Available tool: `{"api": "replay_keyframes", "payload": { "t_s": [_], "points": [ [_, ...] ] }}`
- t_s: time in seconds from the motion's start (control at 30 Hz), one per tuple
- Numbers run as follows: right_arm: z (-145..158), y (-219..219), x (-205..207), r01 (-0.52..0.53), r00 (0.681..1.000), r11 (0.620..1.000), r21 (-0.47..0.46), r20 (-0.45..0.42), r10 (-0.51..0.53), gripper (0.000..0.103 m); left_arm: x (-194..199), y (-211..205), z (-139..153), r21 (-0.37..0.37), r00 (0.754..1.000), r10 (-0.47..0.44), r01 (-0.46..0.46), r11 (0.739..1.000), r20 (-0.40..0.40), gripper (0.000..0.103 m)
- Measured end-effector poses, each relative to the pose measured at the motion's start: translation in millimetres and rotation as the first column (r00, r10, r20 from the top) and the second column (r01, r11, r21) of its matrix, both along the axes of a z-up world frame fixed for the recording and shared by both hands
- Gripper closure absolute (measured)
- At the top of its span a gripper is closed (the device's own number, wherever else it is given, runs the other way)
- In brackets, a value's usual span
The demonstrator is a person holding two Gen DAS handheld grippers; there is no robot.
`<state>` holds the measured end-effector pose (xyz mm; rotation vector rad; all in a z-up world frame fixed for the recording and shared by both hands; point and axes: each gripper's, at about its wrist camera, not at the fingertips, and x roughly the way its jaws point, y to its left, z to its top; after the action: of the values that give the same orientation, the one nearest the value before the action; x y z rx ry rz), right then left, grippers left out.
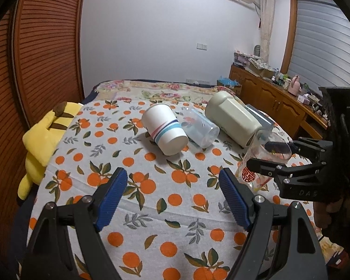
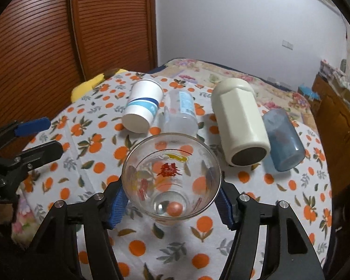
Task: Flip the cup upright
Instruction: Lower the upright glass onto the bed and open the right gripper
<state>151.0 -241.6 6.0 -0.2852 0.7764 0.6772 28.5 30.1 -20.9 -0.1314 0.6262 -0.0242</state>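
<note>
Blue ribbed pads of the right gripper [image 2: 171, 204] pinch one clear glass tumbler [image 2: 171, 179] printed with a red character and coloured flowers; mouth up, base low, standing on or just above the orange-patterned white cloth [image 2: 165, 252]; contact with the cloth cannot be told. Left gripper [image 1: 173, 193]: jaws spread wide, nothing between them, hovering over bare cloth near the tumbler.

Count of cups: five. One upright in the grip. Four lying on their sides in a row beyond it:
- one white paper cup with blue and pink stripes [image 1: 164, 128], mouth toward the cameras;
- one clear plastic cup with a blue label [image 1: 198, 128], just beside the paper cup, outline faint against the cloth;
- one cream faceted tumbler with a dark base [image 2: 240, 123];
- one translucent blue plastic cup [image 2: 283, 140], touching the cream tumbler; in the left wrist view mostly hidden behind it.

One yellow plush toy with brown stripes [image 1: 44, 140] at the cloth's far left edge, partly cut off in the right view. Wooden sideboard [image 1: 275, 102] clutter too small to identify.
</note>
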Motion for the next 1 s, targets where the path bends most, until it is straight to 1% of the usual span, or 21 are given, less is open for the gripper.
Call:
{"api": "replay_keyframes", "payload": {
  "t_s": [0.13,0.2,0.37,0.43,0.5,0.57,0.63,0.73,0.8,0.93,1.0],
  "points": [
    [1.1,-2.0,1.3,0.009,1.000,1.000,0.025,-0.018,-0.009,0.037,-3.0,-1.4,4.5,0.025,1.000,0.013,-0.014,1.000,0.020,0.021],
    [2.2,-3.7,0.0,0.010,1.000,0.999,0.039,-0.022,-0.009,0.031,-3.9,-2.3,6.5,0.036,0.999,0.021,-0.022,0.999,0.028,0.021],
    [8.6,-9.4,-8.7,0.014,1.000,0.997,0.070,0.002,-0.014,0.024,-7.1,-5.7,14.2,0.056,0.998,0.039,-0.041,0.998,0.051,0.021],
    [12.5,-14.1,-13.3,0.023,1.000,0.996,0.087,0.015,-0.025,0.023,-9.3,-7.8,19.4,0.060,0.997,0.041,-0.045,0.997,0.066,0.021],
    [16.1,-19.4,-17.3,0.035,0.999,0.994,0.102,0.030,-0.038,0.016,-10.7,-10.6,23.8,0.067,0.996,0.040,-0.045,0.997,0.078,0.020],
    [21.0,-28.2,-22.1,0.049,0.997,0.990,0.129,0.053,-0.056,0.016,-12.2,-13.7,27.8,0.075,0.995,0.041,-0.048,0.996,0.087,0.020],
    [26.3,-37.2,-26.4,0.066,0.994,0.985,0.157,0.072,-0.078,0.014,-13.6,-18.1,32.8,0.082,0.994,0.039,-0.047,0.995,0.098,0.018],
    [34.4,-49.8,-31.2,0.098,0.988,0.976,0.193,0.096,-0.118,0.011,-16.8,-25.2,39.2,0.088,0.992,0.026,-0.036,0.995,0.120,0.013],
    [39.3,-58.2,-34.2,0.125,0.982,0.969,0.213,0.110,-0.151,0.004,-18.1,-30.5,43.5,0.103,0.991,0.026,-0.039,0.994,0.133,0.011],
    [49.4,-74.4,-40.5,0.159,0.971,0.953,0.257,0.134,-0.198,0.003,-21.5,-41.8,51.3,0.120,0.990,0.012,-0.029,0.992,0.142,0.008],
    [53.7,-79.6,-43.6,0.166,0.968,0.949,0.269,0.141,-0.209,0.003,-25.2,-47.6,56.1,0.125,0.989,0.006,-0.025,0.992,0.150,0.005]
  ]
}}
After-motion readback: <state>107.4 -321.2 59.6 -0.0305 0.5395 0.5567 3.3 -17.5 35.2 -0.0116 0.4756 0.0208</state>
